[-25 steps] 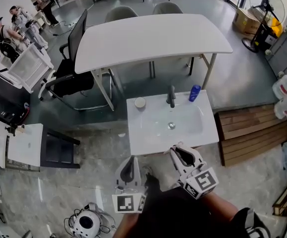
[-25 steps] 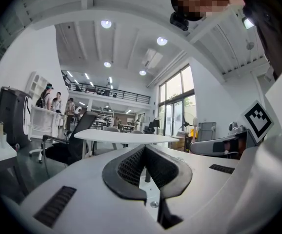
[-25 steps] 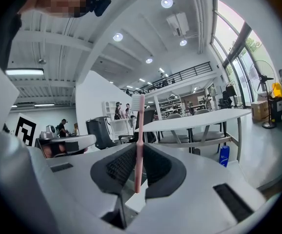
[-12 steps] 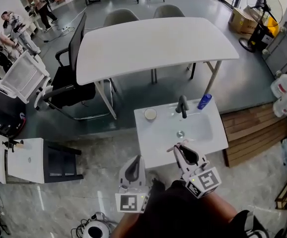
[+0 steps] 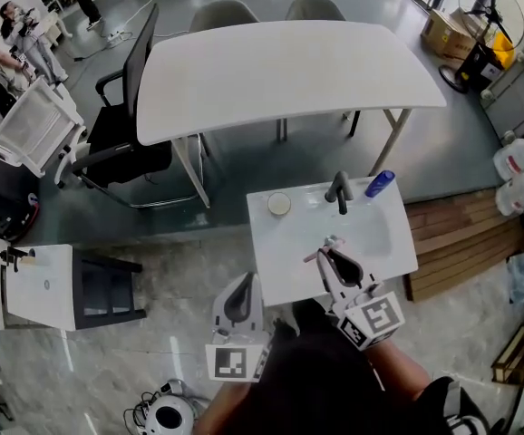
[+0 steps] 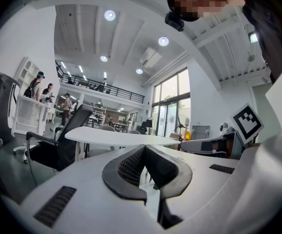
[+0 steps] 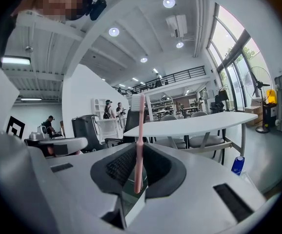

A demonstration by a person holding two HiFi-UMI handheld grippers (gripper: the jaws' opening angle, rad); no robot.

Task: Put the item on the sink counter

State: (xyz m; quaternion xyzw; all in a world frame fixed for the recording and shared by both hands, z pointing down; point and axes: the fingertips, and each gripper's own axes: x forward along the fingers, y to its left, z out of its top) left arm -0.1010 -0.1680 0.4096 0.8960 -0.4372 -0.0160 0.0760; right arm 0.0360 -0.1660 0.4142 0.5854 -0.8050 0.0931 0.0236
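Right gripper view: clamped on a pink toothbrush (image 7: pixel 138 140) by the right gripper (image 7: pixel 140 151) — handle pinched low, bristle head standing upright above the jaws. Seen from the head view, stretched forward over the front part of the sink counter (image 5: pixel 276 275), aimed toward the faucet (image 5: pixel 339 191). Left gripper (image 6: pixel 144 149) — jaws pressed together on nothing, held back just off the counter's near left corner, above the floor.

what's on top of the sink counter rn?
On the sink counter: small round white container back left, faucet, blue bottle back right. The right gripper, shut on a pink toothbrush, covers part of the front; anything beneath is hidden.
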